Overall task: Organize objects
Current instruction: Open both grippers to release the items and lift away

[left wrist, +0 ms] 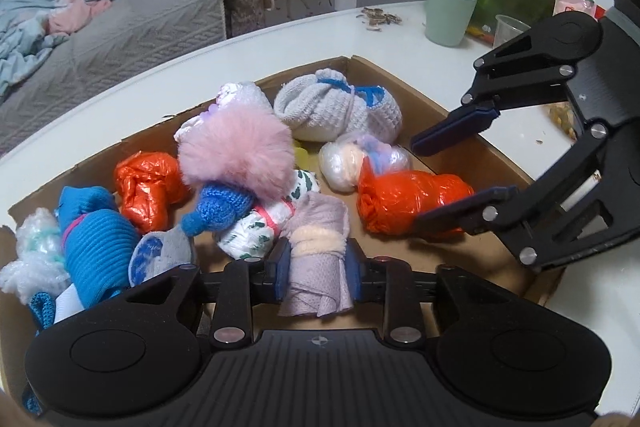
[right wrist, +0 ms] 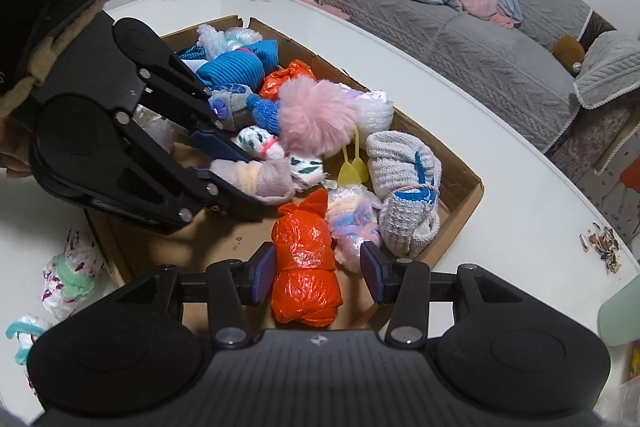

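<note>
Here, left gripper [left wrist: 316, 273] clenched on a lilac rolled cloth [left wrist: 316, 259] bound with a peach band, just inside the near wall of the cardboard box [left wrist: 500, 155]. Right gripper [right wrist: 318, 277] spread wide, fingers either side of an orange plastic bundle [right wrist: 306, 267] on the box floor, left pad close against it, right pad apart. Pink pompom [left wrist: 236, 151] heaped mid-box; grey knitted bundle [left wrist: 340, 107] toward the far corner.

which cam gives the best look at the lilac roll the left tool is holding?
Right wrist. It shows the lilac roll from the side, peach band visible, pinched in the left tool over the box. Left wrist sees the roll close up, but the tool's fingers cover both flanks.
</note>
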The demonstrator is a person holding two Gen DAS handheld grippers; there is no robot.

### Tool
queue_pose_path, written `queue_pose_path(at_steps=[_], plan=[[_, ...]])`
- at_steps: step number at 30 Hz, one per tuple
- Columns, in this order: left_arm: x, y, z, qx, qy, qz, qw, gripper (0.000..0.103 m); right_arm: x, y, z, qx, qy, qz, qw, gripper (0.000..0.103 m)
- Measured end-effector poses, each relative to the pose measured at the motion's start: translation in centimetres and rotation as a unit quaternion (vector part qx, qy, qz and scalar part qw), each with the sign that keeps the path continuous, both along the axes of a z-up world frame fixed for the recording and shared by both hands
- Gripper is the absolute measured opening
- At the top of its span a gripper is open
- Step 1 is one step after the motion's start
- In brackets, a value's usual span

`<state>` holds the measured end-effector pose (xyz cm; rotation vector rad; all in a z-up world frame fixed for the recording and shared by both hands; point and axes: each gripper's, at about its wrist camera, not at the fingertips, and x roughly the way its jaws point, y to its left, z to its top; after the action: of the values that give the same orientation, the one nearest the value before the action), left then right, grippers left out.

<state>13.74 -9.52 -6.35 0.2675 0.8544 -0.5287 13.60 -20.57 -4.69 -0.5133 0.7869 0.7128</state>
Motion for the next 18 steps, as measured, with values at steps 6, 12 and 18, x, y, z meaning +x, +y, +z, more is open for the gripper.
queue_pose_path(at_steps=[6,12,18], plan=[[-0.9,1.0,0.4,0.005,-0.001,0.001,1.0000,0.065,-0.6,0.0,0.6,0.007,-0.005,0.000,1.000,0.048],[-2.6,2.1,1.4,0.013,-0.012,-0.002,0.9998,0.069,-2.1,-0.2,1.5,0.022,-0.012,-0.002,1.000,0.049],[-4.2,2.8,0.8,0.085,-0.018,-0.025,0.9959,0.070,-4.5,-0.4,2.3,0.025,-0.018,0.003,1.000,0.053]])
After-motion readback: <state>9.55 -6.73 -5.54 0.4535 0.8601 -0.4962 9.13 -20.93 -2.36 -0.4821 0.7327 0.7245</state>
